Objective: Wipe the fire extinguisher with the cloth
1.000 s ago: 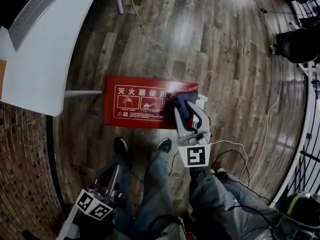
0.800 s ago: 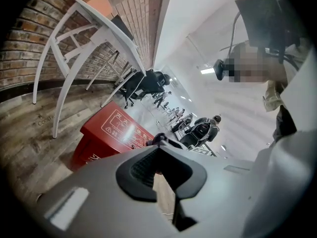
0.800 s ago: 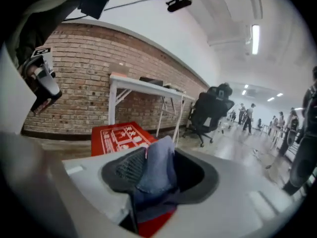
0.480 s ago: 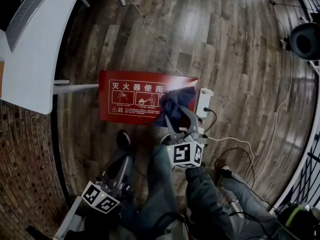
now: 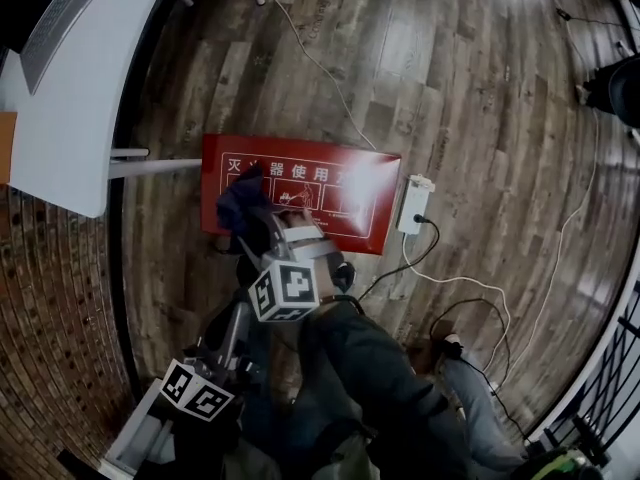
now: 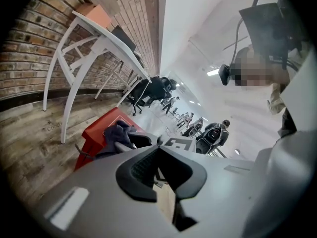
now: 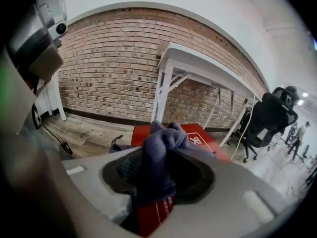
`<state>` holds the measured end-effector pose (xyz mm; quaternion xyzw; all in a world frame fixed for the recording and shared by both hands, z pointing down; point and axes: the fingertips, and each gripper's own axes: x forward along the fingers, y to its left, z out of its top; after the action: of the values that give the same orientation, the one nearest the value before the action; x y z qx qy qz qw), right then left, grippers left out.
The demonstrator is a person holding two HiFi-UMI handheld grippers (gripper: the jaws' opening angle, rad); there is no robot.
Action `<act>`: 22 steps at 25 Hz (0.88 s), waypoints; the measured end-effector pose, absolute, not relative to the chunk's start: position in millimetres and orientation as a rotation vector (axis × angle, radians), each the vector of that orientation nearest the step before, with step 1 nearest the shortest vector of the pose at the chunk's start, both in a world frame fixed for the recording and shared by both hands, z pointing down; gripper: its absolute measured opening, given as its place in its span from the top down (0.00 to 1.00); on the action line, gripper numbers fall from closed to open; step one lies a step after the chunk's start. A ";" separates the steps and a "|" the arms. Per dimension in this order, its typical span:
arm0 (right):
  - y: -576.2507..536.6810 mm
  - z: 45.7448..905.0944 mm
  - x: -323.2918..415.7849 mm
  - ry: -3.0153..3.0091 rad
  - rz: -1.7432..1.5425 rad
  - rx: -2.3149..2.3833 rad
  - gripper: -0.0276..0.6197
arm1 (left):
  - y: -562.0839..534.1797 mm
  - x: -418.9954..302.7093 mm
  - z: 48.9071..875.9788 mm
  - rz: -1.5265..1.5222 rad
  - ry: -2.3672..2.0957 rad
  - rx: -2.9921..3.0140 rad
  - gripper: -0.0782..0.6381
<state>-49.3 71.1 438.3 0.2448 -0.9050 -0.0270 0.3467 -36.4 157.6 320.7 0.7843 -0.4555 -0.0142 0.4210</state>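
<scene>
**Cloth at left end of the box**

Head view: your right tongs [image 5: 258, 226] have the dark cloth [image 5: 238, 200] at the left end of the red fire extinguisher box [image 5: 330, 193], which lies flat on the wood floor [image 5: 450, 88]. Your left tongs [image 5: 237, 315] sit low by your legs.
Left gripper view: tongs clenched, nothing in them.
Right gripper view: tongs have just been closing and are grasping the cloth [image 7: 158, 138], bunched between them.
</scene>
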 end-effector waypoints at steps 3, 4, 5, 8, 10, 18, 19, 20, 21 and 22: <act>75.7 439.9 3.9 -2.304 -0.040 0.734 0.72 | 154.3 -32.4 310.8 -0.074 -1.153 1.969 0.90; 76.2 439.8 28.4 -2.284 -0.012 0.791 0.72 | 153.0 -31.6 307.3 -0.082 -1.154 1.975 0.90; 75.9 438.9 52.2 -2.267 0.021 0.850 0.72 | 151.1 -31.7 304.6 -0.085 -1.152 1.982 0.90; 74.4 435.1 102.5 -2.217 0.106 0.996 0.72 | 142.9 -37.6 299.9 -0.059 -1.133 1.988 0.90; 75.1 432.8 104.5 -2.202 0.153 1.012 0.71 | 140.5 -46.4 292.5 -0.018 -1.141 1.984 0.90; 68.6 396.0 76.8 -2.177 0.481 1.153 0.50 | 132.1 -66.1 248.3 0.049 -1.066 2.053 0.90; 69.3 389.1 80.3 -2.159 0.496 1.190 0.50 | 130.6 -69.3 243.2 0.048 -1.057 2.064 0.90; 69.6 381.0 87.6 -2.139 0.513 1.239 0.50 | 128.6 -71.8 238.8 0.045 -1.046 2.078 0.90; 69.8 371.8 96.8 -2.120 0.537 1.298 0.50 | 126.0 -74.1 234.3 0.043 -1.032 2.093 0.90; 71.2 362.0 105.0 -2.106 0.571 1.357 0.50 | 123.8 -77.4 229.2 0.044 -1.018 2.106 0.90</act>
<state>105.0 71.2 362.0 0.5065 -0.7863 0.2132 0.2822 -77.4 123.8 229.2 0.8288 -0.4006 0.0174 0.3903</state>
